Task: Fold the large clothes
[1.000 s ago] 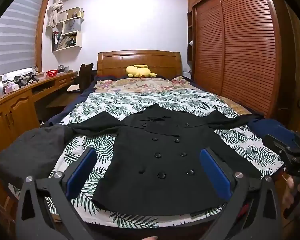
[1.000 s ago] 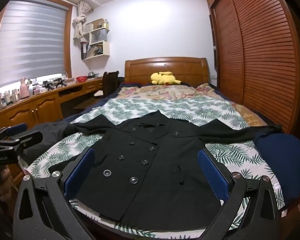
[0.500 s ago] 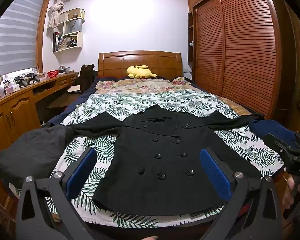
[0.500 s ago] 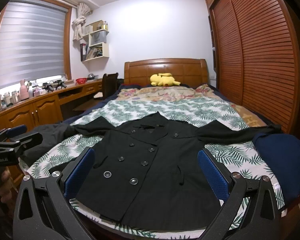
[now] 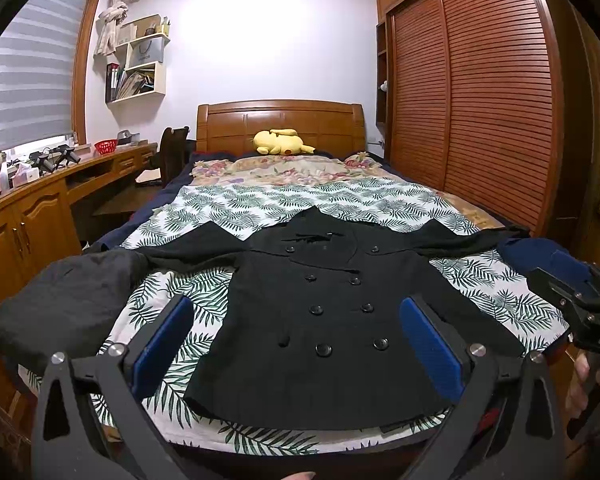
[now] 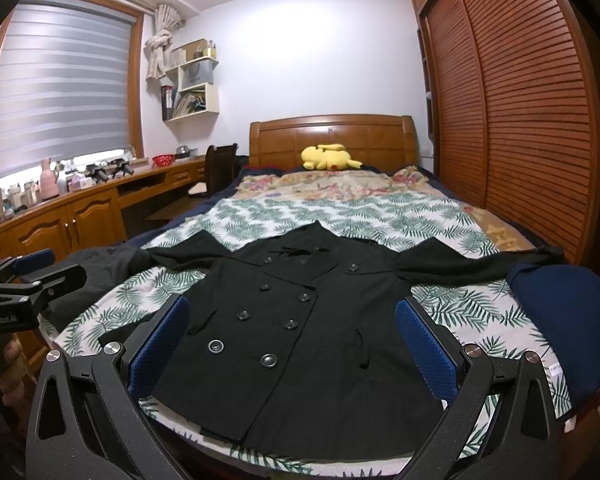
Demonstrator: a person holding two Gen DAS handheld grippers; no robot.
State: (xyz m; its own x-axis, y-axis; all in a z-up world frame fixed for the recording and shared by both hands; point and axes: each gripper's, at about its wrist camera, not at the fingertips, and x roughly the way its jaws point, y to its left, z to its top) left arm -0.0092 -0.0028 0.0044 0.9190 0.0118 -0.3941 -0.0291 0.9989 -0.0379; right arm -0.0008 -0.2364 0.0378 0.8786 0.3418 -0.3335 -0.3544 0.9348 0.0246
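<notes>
Black coat [image 5: 332, 320] flat on bed [image 5: 284, 200]

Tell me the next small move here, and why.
Probably bring the left gripper toward the left sleeve. The black coat lies flat, buttoned, sleeves spread, and both the left and the right gripper hover open, holding nothing.

A black double-breasted coat [image 5: 332, 320] with dark buttons is seen on a white bedspread [image 5: 260, 208] printed with green leaves. Blue pads are carried by the black left gripper [image 5: 296, 344]. A yellow plush toy [image 6: 330, 157] is seen far off.
</notes>
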